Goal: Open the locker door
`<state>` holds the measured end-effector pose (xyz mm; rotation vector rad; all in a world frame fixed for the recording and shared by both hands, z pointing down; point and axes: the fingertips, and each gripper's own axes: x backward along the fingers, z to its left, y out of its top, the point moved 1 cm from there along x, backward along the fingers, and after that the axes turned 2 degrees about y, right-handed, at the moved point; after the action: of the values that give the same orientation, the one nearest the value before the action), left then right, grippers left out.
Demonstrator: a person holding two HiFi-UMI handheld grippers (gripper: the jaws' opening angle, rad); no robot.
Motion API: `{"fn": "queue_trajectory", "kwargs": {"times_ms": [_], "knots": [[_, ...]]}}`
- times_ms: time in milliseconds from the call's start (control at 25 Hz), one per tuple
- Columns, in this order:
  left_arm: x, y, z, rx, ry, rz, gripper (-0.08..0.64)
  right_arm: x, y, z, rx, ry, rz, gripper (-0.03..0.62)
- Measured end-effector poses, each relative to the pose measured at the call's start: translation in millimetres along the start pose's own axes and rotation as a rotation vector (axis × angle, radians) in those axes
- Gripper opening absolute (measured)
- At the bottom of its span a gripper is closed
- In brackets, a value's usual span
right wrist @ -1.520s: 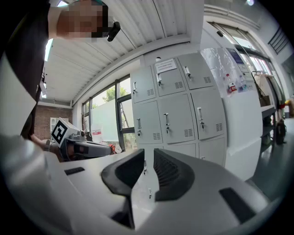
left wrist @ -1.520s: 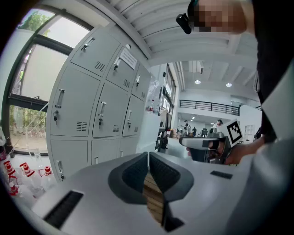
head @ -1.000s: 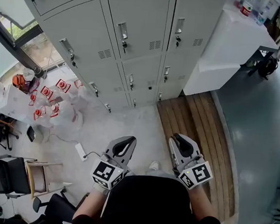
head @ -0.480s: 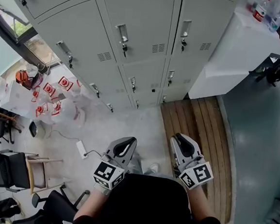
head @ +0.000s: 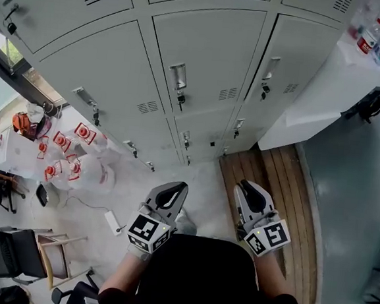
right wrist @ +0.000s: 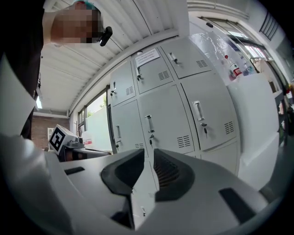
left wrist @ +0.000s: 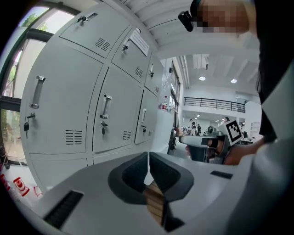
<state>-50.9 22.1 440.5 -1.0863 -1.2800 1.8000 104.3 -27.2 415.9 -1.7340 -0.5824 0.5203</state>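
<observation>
A bank of grey lockers [head: 204, 63] fills the top of the head view, every door closed. The middle door has a metal handle [head: 179, 76] with a key in the lock below it. The same doors show in the left gripper view [left wrist: 106, 106] and the right gripper view [right wrist: 149, 124]. My left gripper [head: 171, 194] and right gripper [head: 251, 192] are held low against my body, well short of the lockers. Both are shut with nothing between their jaws. In the left gripper view the jaws [left wrist: 148, 170] meet; in the right gripper view [right wrist: 149, 172] only a thin slit shows.
A white counter [head: 327, 94] with bottles [head: 366, 39] stands to the right of the lockers. Wooden boards [head: 267, 181] lie on the floor below it. White bags with red marks [head: 71, 151], a power strip [head: 112, 222] and chairs [head: 9, 251] crowd the left.
The lockers have come nearer and fill more of the head view. Both grippers keep the same pose by my body, still shut.
</observation>
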Motion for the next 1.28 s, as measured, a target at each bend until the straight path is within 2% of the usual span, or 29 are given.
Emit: {"fn": "queue_trajectory", "kwargs": {"times_ms": [320, 480, 600, 800, 920, 1000, 1120, 1200, 1280], "knots": [[-17, 28, 93, -0.022, -0.026, -0.012, 0.028, -89, 2, 12, -0.011, -0.025, -0.011, 0.075], [-28, 34, 119, 0.047, -0.035, -0.019, 0.028, -111, 3, 15, -0.006, -0.016, -0.002, 0.075], [-44, 39, 131, 0.169, -0.05, -0.047, 0.028, -120, 4, 11, -0.009, -0.01, 0.007, 0.075], [-74, 46, 152, 0.487, -0.079, -0.124, 0.028, -123, 12, -3, -0.014, -0.015, 0.019, 0.075], [-92, 52, 166, 0.648, -0.091, -0.176, 0.028, -119, 16, -15, -0.008, -0.035, 0.031, 0.075], [-103, 56, 174, 0.728, -0.104, -0.205, 0.029, -115, 14, -25, -0.016, -0.055, 0.042, 0.075], [-121, 62, 183, 0.8, -0.118, -0.218, 0.039, -108, 11, -36, -0.025, -0.085, 0.051, 0.075], [-130, 64, 186, 0.839, -0.119, -0.215, 0.109, -105, 10, -43, -0.025, -0.1, 0.053, 0.075], [-137, 60, 189, 0.913, -0.1, -0.205, 0.151, -102, 10, -48, -0.025, -0.112, 0.054, 0.075]]}}
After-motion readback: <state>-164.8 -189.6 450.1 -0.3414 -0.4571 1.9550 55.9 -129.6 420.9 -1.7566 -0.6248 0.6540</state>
